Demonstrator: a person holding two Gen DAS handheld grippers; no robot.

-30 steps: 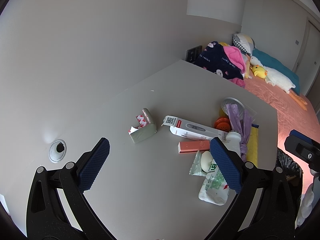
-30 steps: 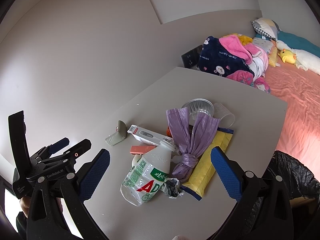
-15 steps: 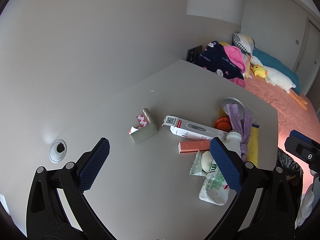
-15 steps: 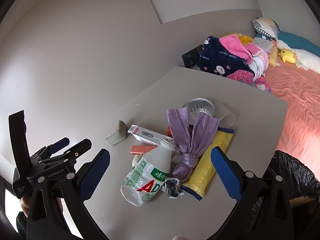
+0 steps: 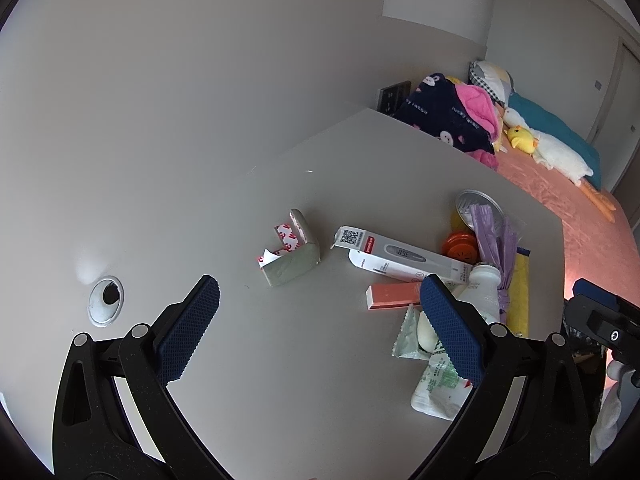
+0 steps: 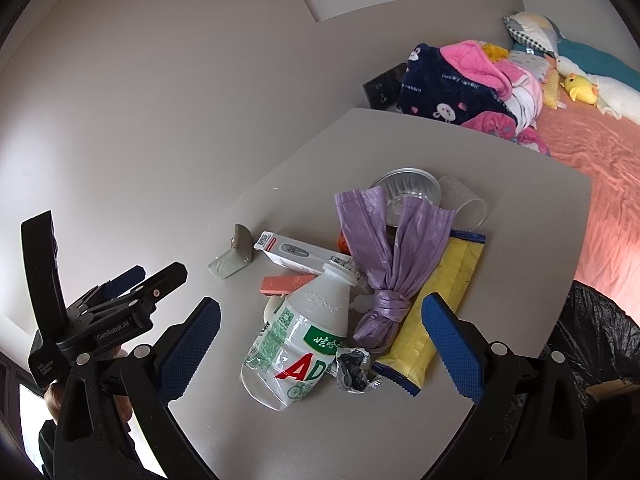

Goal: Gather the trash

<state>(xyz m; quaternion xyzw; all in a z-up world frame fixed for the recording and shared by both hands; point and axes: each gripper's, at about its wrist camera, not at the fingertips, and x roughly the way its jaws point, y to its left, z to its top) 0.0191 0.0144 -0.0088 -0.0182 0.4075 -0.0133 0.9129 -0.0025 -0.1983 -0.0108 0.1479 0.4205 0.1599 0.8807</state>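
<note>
Trash lies on a grey table (image 5: 280,360). In the right wrist view: a crushed plastic bottle (image 6: 304,332), a crumpled foil scrap (image 6: 354,370), a knotted purple bag (image 6: 392,256), a yellow wrapper (image 6: 436,312), a white thermometer box (image 6: 300,256), a pink strip (image 6: 286,283), a grey torn carton (image 6: 234,258), a foil cup (image 6: 408,190) and a clear cup (image 6: 466,204). My right gripper (image 6: 320,352) is open above the bottle. My left gripper (image 5: 316,332) is open and empty, near the torn carton (image 5: 292,260) and thermometer box (image 5: 400,258).
A black trash bag (image 6: 592,340) hangs open at the table's right edge. A cable hole (image 5: 105,295) sits in the table at left. A bed (image 6: 600,136) with blankets and plush toys stands behind the table. A wall runs along the left.
</note>
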